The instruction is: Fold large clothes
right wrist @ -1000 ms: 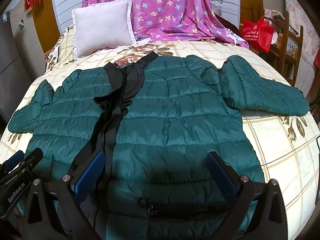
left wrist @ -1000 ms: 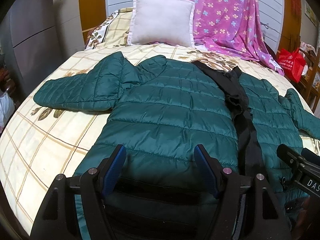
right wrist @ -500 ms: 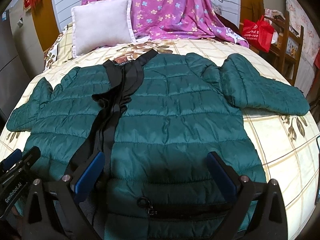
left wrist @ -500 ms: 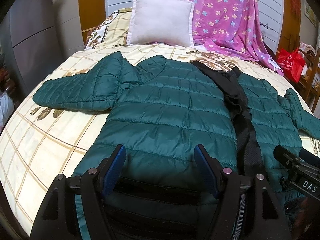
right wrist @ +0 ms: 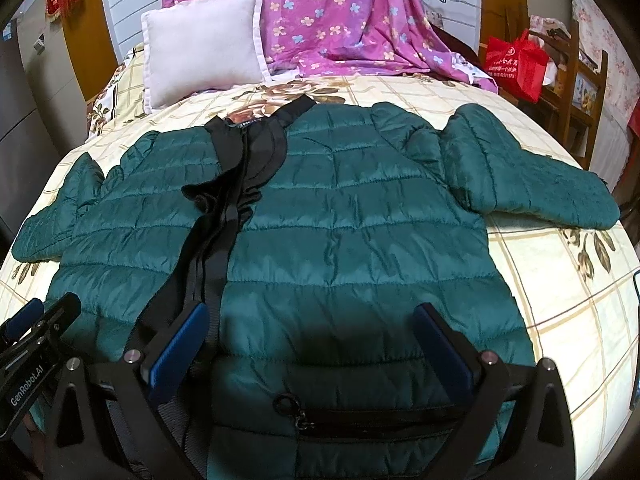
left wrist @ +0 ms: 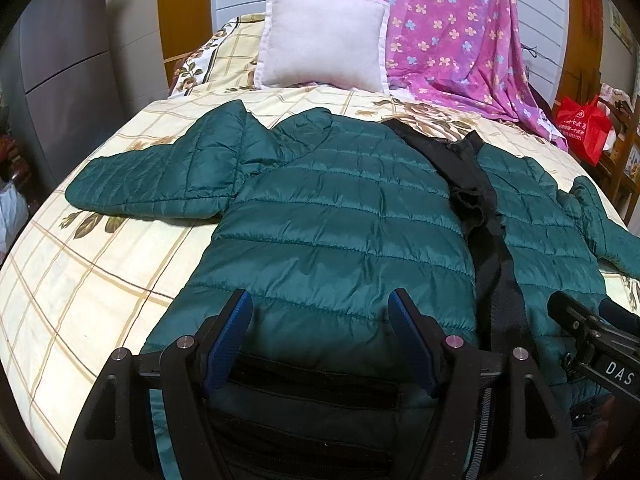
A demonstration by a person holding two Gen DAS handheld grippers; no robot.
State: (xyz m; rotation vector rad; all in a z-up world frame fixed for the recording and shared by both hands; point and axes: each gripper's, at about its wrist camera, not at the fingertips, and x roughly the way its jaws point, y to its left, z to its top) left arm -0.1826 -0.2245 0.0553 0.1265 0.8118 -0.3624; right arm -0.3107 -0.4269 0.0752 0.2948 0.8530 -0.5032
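Both grippers, left [left wrist: 320, 336] and right [right wrist: 316, 344], gape empty over the green puffer jacket [left wrist: 344, 216]; pinch hem corners evenly before folding.

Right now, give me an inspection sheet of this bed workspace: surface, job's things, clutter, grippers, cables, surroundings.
Surface: bed with a cream checked floral sheet.
Job's things: green quilted jacket lying flat, front up, unfolded, both sleeves spread out; black lining strip shows along the open front.
Clutter: white pillow and purple floral cloth at the head of the bed, clear of the jacket.
Grippers: left gripper and right gripper hover over the hem, blue fingers apart, nothing between them.
Cables: a dark cable at the bed's right edge.
Surroundings: red bag on wooden furniture beside the bed.
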